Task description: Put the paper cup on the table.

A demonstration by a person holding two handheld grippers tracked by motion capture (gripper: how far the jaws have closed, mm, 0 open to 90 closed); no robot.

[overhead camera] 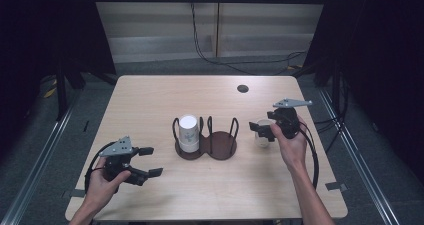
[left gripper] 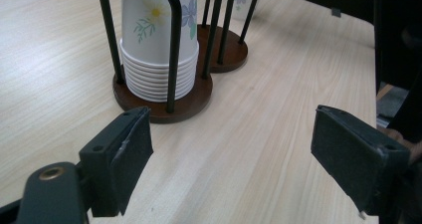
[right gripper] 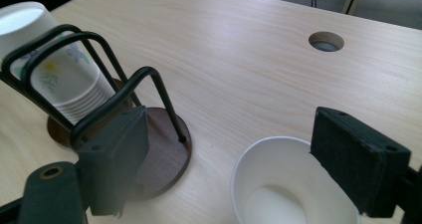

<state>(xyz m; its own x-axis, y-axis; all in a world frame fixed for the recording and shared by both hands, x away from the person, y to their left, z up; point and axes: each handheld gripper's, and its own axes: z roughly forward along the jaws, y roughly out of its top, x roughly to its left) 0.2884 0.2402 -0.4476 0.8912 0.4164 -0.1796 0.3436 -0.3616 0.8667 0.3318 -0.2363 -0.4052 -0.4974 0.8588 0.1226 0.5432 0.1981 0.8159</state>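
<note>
Dark wood twin-base cup holder (overhead camera: 206, 146), fitted with black wire hoops, is set mid-counter (overhead camera: 150, 100) as the landmark. One bay is occupied by a nested stack of flowered paper cups (overhead camera: 188, 133), kept upright by the hoops; the other bay is vacant. A single open paper cup (overhead camera: 262, 133) is stood just right of the holder, straddled by the right claw (overhead camera: 260, 130), jaws spread wide, presumably for gripping. The left claw (overhead camera: 149, 161), also wide and holding nothing, is held near-left of the holder.

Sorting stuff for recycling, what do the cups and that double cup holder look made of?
Stacked cups: likely paper, matte white, printed flowers, rolled rims. Loose cup: the same plain white inside. Cup holder: dark brown discs, maybe wood, with thin black hoops, probably metal.
</note>
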